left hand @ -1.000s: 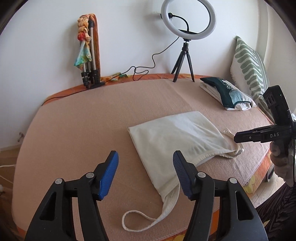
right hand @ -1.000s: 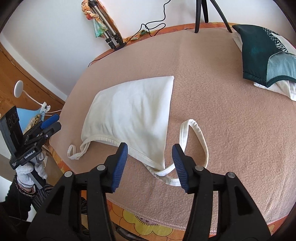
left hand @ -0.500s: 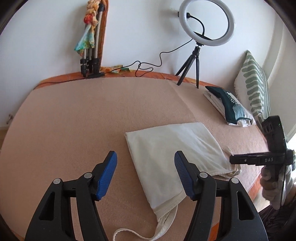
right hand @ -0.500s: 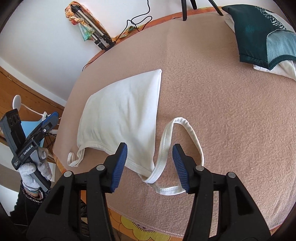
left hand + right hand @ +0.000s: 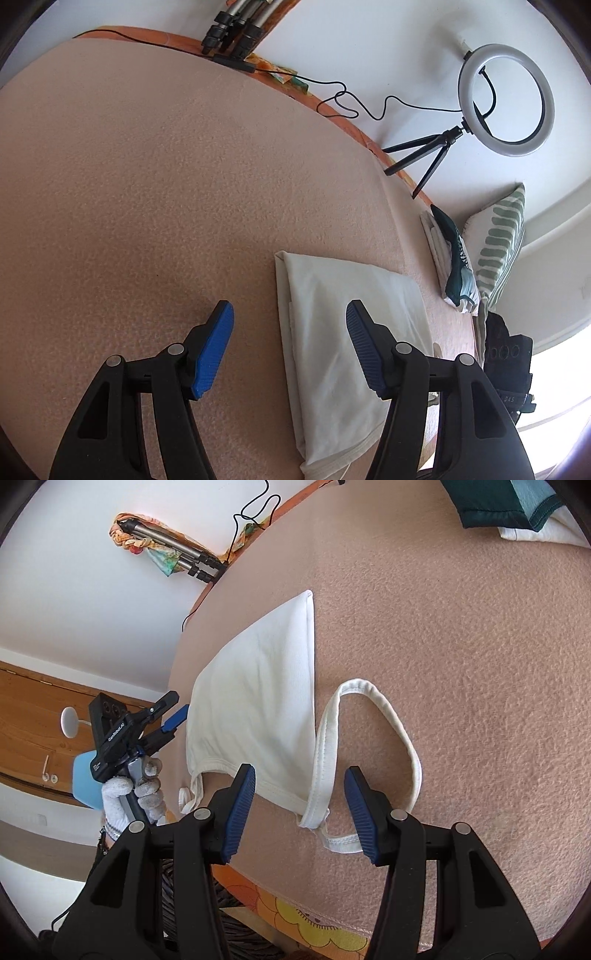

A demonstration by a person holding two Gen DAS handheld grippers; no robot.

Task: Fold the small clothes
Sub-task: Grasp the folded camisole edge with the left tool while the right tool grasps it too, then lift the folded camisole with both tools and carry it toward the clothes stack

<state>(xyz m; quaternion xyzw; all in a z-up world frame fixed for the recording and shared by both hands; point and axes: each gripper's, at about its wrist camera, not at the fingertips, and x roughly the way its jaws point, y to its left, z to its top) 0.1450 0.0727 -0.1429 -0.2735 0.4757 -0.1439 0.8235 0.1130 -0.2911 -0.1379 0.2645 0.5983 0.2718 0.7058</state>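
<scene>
A white strappy top [image 5: 343,332] lies folded in half on the pink blanket [image 5: 147,184]; in the right wrist view the top [image 5: 258,690] shows a looped strap [image 5: 388,709] spread to its right. My left gripper [image 5: 290,349] is open and empty above the top's left folded edge. My right gripper [image 5: 299,808] is open and empty, with the top's strap corner between its fingers. The left gripper [image 5: 162,727] also shows at the left of the right wrist view, and the right gripper's body [image 5: 508,365] shows at the right of the left wrist view.
A stack of folded clothes [image 5: 452,262] with a dark green one on top lies by a striped pillow [image 5: 498,240]. A ring light on a tripod [image 5: 506,99] and a folded tripod [image 5: 236,33] stand by the wall. The bed edge [image 5: 314,919] is close below.
The left gripper has swung forward and tilted, now over the top's left edge. The right gripper has come lower and closer to the strap corner. Both stay open.
</scene>
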